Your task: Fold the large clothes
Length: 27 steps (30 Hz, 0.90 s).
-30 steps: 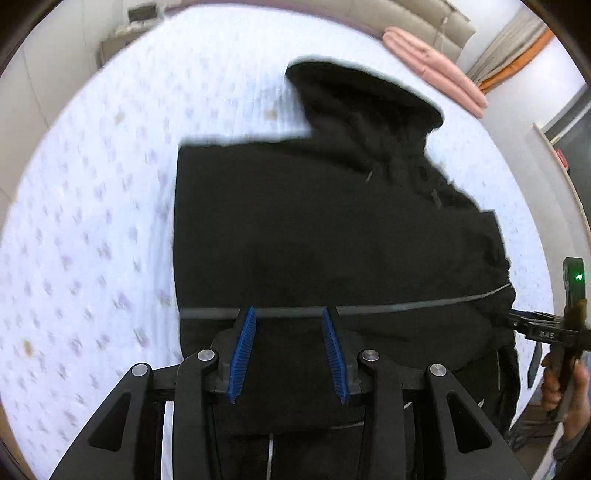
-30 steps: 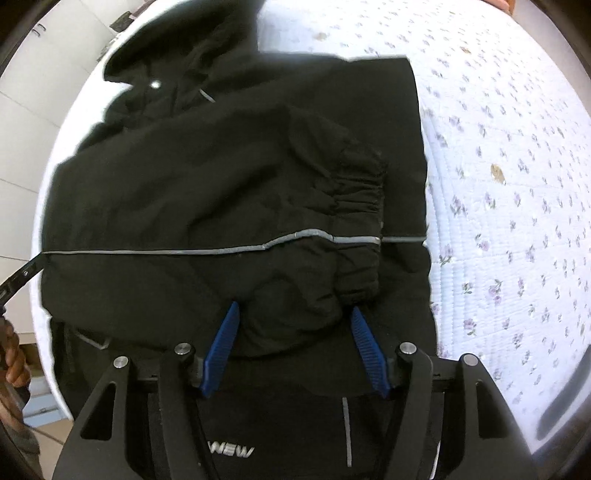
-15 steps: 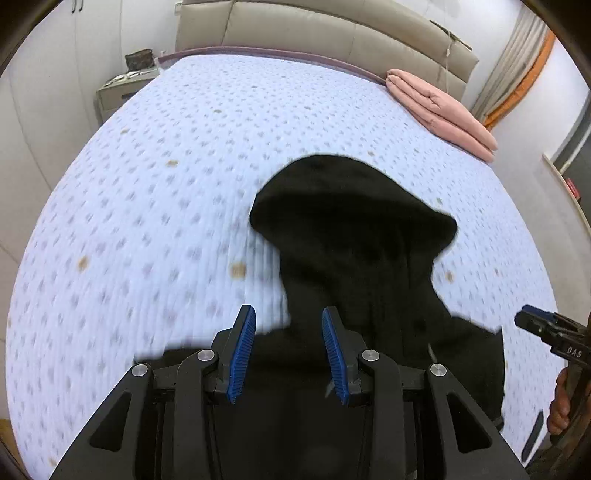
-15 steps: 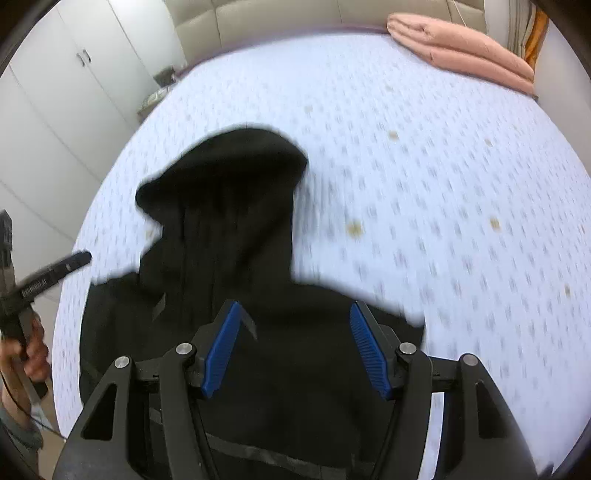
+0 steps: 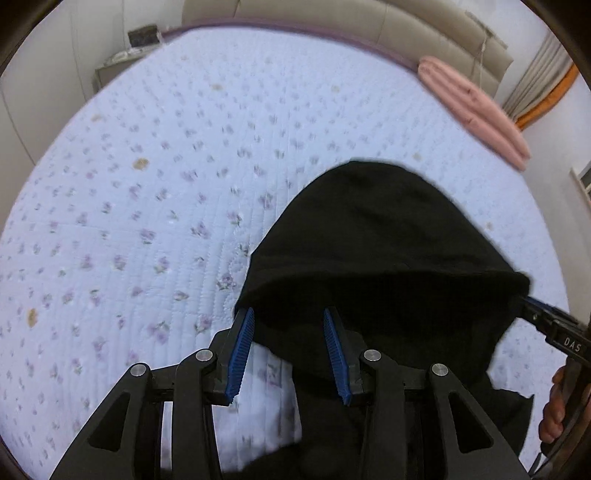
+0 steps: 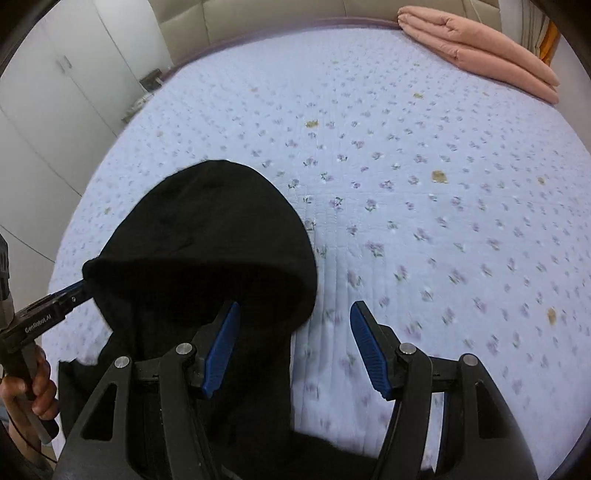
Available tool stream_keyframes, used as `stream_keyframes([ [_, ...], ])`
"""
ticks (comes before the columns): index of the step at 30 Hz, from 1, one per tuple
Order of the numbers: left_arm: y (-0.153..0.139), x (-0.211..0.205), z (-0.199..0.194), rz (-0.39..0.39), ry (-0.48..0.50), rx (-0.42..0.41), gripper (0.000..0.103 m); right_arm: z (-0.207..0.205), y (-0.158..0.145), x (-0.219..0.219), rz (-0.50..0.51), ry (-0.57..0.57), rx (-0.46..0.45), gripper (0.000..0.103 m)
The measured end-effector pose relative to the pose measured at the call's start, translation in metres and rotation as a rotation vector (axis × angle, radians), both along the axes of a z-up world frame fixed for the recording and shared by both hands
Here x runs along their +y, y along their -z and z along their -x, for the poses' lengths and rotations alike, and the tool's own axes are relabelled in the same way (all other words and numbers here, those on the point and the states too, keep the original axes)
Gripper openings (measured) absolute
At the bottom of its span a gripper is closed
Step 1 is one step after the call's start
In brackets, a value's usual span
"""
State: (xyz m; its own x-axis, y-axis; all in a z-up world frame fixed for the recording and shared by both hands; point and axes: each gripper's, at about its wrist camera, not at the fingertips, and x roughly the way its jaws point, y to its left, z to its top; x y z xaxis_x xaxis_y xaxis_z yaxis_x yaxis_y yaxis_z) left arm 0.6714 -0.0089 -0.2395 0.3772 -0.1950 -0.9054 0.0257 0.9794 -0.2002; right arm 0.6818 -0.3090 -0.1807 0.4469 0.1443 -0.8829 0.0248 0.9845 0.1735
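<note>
A black hooded jacket lies on the bed, its hood point(image 5: 369, 240) spread flat towards the headboard. My left gripper point(image 5: 288, 312) hovers open over the hood's left lower corner, whose edge lies between the blue pads point(image 5: 240, 350) without being pinched. Over the hood's point(image 6: 207, 229) right edge my right gripper point(image 6: 295, 304) stands open, wider, with mostly bedspread between its fingers. In each wrist view the other gripper shows at the hood's far corner: the right one point(image 5: 554, 332) and the left one point(image 6: 48, 314). The jacket's body is hidden beneath the grippers.
The bed's quilted floral cover point(image 5: 147, 184) stretches bare beyond the hood. A folded pink blanket point(image 6: 480, 55) lies at the far right by the padded headboard point(image 5: 369, 22). A nightstand point(image 5: 122, 62) and white wardrobe doors point(image 6: 55, 92) are on the left.
Both grippers have travelled from over the jacket's body up to the hood. The reflective stripe and cuff are out of view. Neither gripper's jaw gap has visibly changed.
</note>
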Motion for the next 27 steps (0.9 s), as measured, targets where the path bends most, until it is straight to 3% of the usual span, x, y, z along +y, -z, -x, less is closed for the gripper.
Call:
stream_keyframes([
  [2,0.009,-0.004,-0.006,-0.017,-0.008,0.012,0.040,-0.011,0.013,0.004,0.014,-0.003,0.021,0.059],
  [3,0.012,-0.005,-0.008,-0.021,-0.009,0.009,0.040,-0.016,0.017,0.005,0.029,-0.005,0.025,0.032],
  [4,0.012,-0.005,-0.009,-0.025,-0.011,0.007,0.037,-0.018,0.019,0.005,0.038,-0.003,0.027,0.014],
  [6,0.007,-0.003,-0.005,-0.031,-0.017,-0.012,0.033,-0.018,0.017,-0.001,0.018,0.024,0.009,0.009],
  [10,-0.007,-0.001,0.014,-0.042,0.033,-0.047,0.033,-0.001,0.006,-0.010,0.010,0.053,-0.034,0.006],
  [14,-0.010,0.006,0.020,-0.043,0.024,-0.052,0.034,0.013,0.003,-0.012,0.013,0.047,-0.055,0.006],
  [18,-0.003,0.007,0.005,-0.048,-0.004,-0.065,0.048,0.014,0.008,-0.015,-0.014,0.052,-0.034,0.006],
  [21,0.013,0.007,-0.012,-0.097,-0.040,-0.034,0.049,0.013,0.008,-0.016,-0.029,0.057,-0.031,0.006],
  [22,0.013,0.009,-0.015,-0.098,-0.052,-0.043,0.034,0.013,0.007,-0.016,-0.031,0.061,-0.033,0.006],
  [24,-0.002,0.015,-0.016,0.025,-0.033,-0.088,0.012,0.016,0.000,-0.018,-0.031,0.070,-0.063,0.006],
  [27,-0.044,0.020,-0.006,0.125,-0.012,-0.209,0.012,0.028,-0.022,-0.020,0.004,0.086,-0.151,0.006],
])
